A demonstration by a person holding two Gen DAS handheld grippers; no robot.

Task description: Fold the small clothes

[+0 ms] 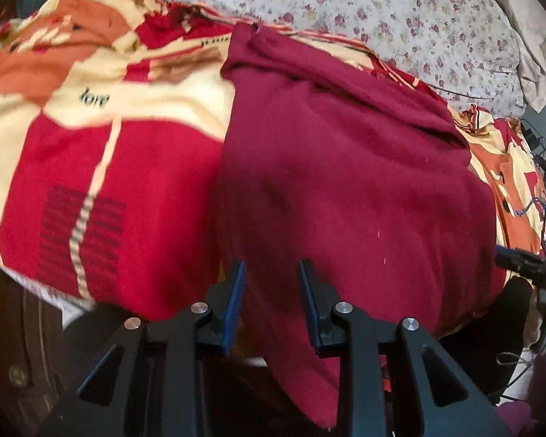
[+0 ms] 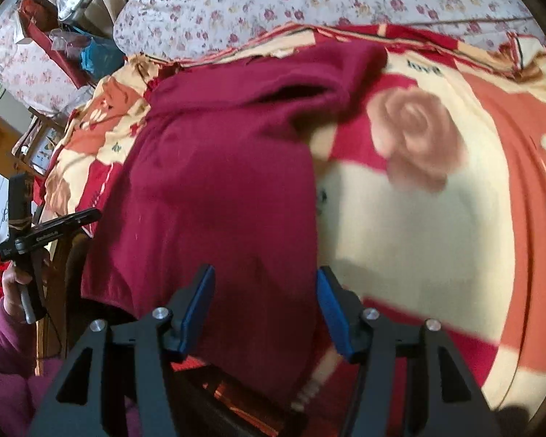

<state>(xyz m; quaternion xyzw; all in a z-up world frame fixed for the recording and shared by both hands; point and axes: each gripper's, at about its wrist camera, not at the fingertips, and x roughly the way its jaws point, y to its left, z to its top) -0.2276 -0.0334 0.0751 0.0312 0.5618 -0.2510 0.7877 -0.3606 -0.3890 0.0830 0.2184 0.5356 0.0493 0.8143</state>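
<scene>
A dark crimson knitted garment (image 1: 345, 167), soft and thick like a small sweater, lies spread on a fleecy blanket (image 1: 102, 167) printed in red, cream and orange, with its near hem spilling over the edge of the bed toward the camera. Its far end is bunched and partly doubled over, with an opening showing in the right wrist view (image 2: 291, 93). Beyond the blanket sits a white quilt (image 1: 400, 11) scattered with small pink flowers.

The left gripper (image 1: 272, 293) has its blue-padded jaws parted, with the hanging hem between or just below them; no cloth is pinched. The right gripper (image 2: 265, 298) is likewise spread wide, straddling the garment's right edge near the hem, holding nothing.

Judging from this, the next move is to take the hem at two corners. The risk is that a jaw also catches the fleece blanket underneath, since both are thick and similar in colour, dragging the bedding along. Uneven grabs would skew the fold, and the overhanging hem could slide off the bed
</scene>
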